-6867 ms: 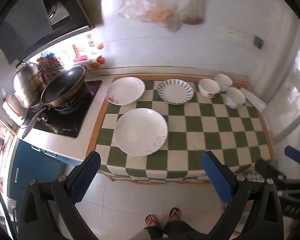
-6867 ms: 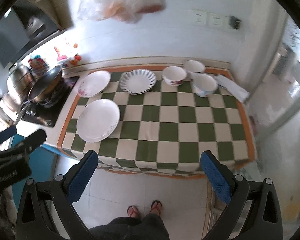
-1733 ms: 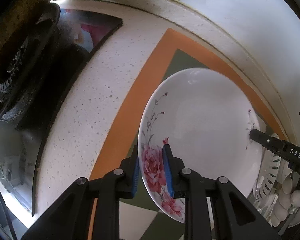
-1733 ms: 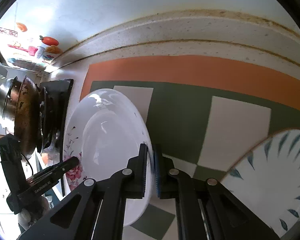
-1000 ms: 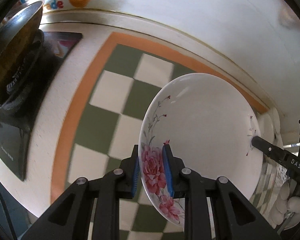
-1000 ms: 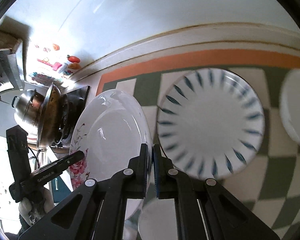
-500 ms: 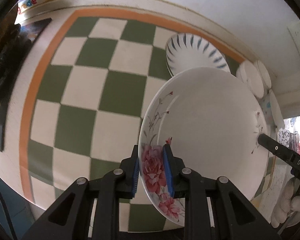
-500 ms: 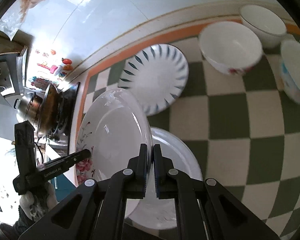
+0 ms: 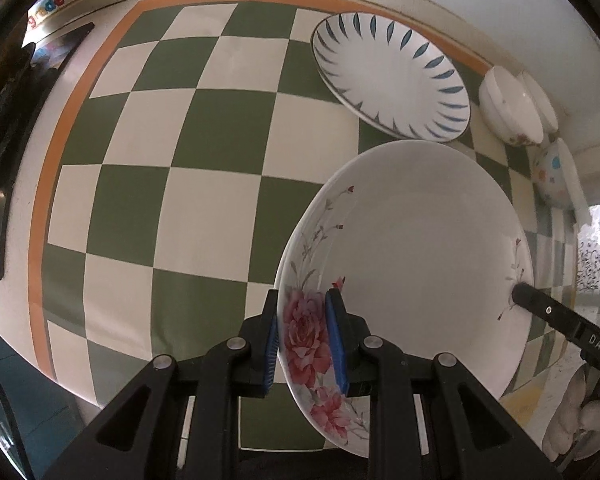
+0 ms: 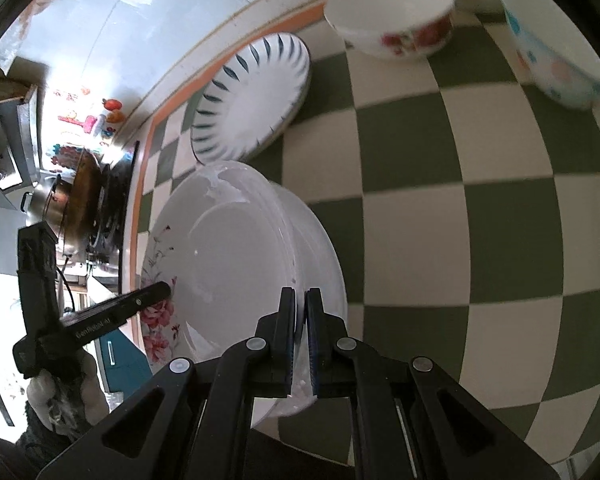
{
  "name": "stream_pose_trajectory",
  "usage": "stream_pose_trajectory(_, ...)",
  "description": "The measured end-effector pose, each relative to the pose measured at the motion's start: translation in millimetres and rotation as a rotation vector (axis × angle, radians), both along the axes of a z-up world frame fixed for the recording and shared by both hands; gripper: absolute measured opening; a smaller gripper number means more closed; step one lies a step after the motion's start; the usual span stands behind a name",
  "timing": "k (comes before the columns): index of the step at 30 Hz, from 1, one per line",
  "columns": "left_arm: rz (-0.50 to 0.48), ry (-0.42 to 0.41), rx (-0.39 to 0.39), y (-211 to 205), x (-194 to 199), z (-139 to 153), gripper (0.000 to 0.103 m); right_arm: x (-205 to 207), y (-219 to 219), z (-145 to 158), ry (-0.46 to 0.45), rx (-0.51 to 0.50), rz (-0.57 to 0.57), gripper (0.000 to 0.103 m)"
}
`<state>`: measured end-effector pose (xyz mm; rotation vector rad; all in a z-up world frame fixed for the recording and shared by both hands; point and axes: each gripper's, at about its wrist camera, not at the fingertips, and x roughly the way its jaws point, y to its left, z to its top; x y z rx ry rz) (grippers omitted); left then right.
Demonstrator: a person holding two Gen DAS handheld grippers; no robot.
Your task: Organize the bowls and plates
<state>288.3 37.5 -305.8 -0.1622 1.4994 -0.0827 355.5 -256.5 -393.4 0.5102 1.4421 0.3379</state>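
White rose-print plate (image 9: 416, 248) clamped at opposite rims by L tool (image 9: 303, 340) & R tool (image 10: 301, 344).

Glossy, seemingly ceramic floral plate (image 9: 420, 248)

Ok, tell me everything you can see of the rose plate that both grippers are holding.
The rose plate is a shallow, glossy white dish, ceramic by its look, with pink roses and thin sprigs on its rim. The left gripper clamps the rose edge, the right gripper the opposite rim. It hangs tilted over a plain white plate on the checkered cloth.
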Motion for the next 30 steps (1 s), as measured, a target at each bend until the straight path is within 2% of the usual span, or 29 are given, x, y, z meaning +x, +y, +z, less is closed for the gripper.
stream_pose_trajectory(6,-0.001,0.006,0.039,-6.9,1.6,-8.2,0.020,-8.4,0.0,-19.4,0.041,0.012,0.005,0.007)
stream_pose_trajectory(15,-0.007,0.015,0.078,-10.7,6.1,-17.6,0.020,-10.2,7.0,-29.5,0.078,0.018,0.010,0.008)
stream_pose_trajectory(19,0.013,0.058,0.067,-11.9,4.4,-30.7,0.020,-10.9,15.5,-26.9,0.101,-0.015,0.024,0.010)
stream_pose_trajectory(25,-0.006,0.055,0.065,-17.1,8.2,-35.0,0.020,-6.9,15.7,-20.5,0.106,-0.051,0.018,0.011)
stream_pose_trajectory(30,0.008,0.064,0.026,-10.1,12.6,-35.8,0.020,-3.4,13.2,-19.8,0.159,-0.058,-0.007,0.011)
